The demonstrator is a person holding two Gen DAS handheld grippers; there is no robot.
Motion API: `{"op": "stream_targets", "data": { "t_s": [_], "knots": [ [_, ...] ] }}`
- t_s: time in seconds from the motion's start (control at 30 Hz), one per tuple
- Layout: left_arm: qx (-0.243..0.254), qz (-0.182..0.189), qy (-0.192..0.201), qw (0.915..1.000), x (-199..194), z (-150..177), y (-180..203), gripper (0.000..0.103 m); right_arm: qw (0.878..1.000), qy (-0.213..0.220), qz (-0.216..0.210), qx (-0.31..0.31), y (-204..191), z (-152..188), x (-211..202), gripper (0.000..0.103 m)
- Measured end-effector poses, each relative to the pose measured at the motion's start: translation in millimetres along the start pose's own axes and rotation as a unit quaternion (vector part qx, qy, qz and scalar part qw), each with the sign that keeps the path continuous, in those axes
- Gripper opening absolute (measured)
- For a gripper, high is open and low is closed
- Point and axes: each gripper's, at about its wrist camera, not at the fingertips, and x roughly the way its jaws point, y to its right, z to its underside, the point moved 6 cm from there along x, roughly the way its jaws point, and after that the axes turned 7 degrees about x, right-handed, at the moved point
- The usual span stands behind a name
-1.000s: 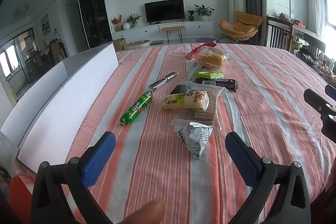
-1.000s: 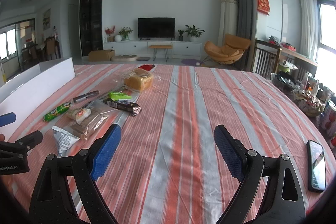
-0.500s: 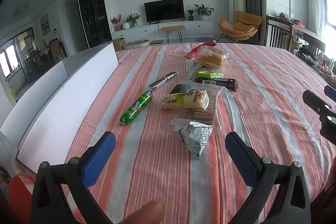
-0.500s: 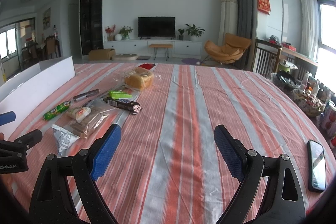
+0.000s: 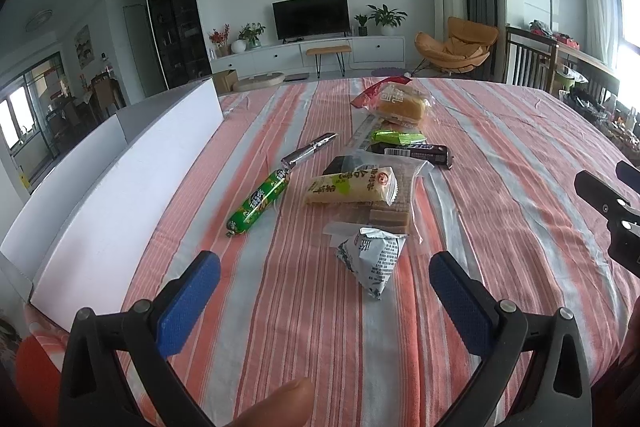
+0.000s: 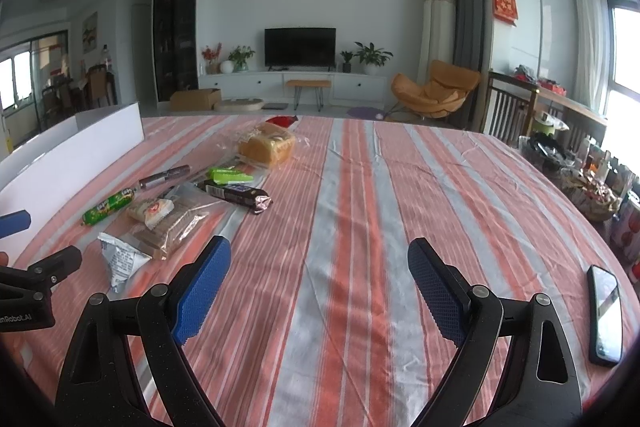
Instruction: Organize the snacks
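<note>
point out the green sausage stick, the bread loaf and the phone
green sausage stick point(image 5: 258, 202): left wrist view, middle of its green wrapper
bread loaf point(image 6: 266, 147): right wrist view, front face of the loaf inside its clear bag
phone point(image 6: 606, 315): right wrist view, centre of its dark screen

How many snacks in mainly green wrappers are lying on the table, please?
2: a green sausage nearest the white box, and a bright green bar just before the bread; others may be hidden underneath.

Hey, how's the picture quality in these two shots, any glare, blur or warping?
Left wrist view: sharp, strong fisheye bending of the long white box, bright window blown out at right. Right wrist view: same warping and dark vignette corners, overexposed window, striped orange tablecloth evenly lit.
</note>
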Motion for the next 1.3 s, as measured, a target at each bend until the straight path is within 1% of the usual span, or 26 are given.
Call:
{"op": "stream_targets", "data": {
  "t_s": [0.23, 0.37, 0.53, 1.03, 1.13, 1.27, 1.3],
  "knots": [
    [0.0, 0.004, -0.005, 1.0, 3, 1, 0, 0.103, 1.0, -0.005, -0.001, -0.001, -1, 3, 2, 0.092],
    [-0.007, 0.019, -0.032, 0.9993, 13, 8, 0, 0.103, 1.0, -0.012, -0.003, -0.002, -1, 5, 6, 0.092],
    [-0.007, 0.019, -0.056, 0.9982, 24, 17, -3, 0.103, 1.0, -0.02, -0.004, -0.002, 0, 7, 8, 0.092],
    [-0.01, 0.025, -0.107, 0.9939, 53, 38, -8, 0.103, 0.999, -0.047, -0.007, -0.006, 1, 14, 18, 0.092],
    [-0.016, 0.036, -0.121, 0.9919, 61, 41, -11, 0.103, 0.998, -0.058, -0.008, -0.002, 3, 17, 22, 0.092],
    [-0.039, 0.058, -0.153, 0.9857, 74, 50, -18, 0.103, 0.997, -0.08, -0.012, 0.013, 7, 23, 31, 0.092],
    [-0.038, 0.056, -0.147, 0.9868, 74, 49, -19, 0.103, 0.996, -0.089, -0.012, 0.02, 9, 25, 34, 0.092]
  ]
}}
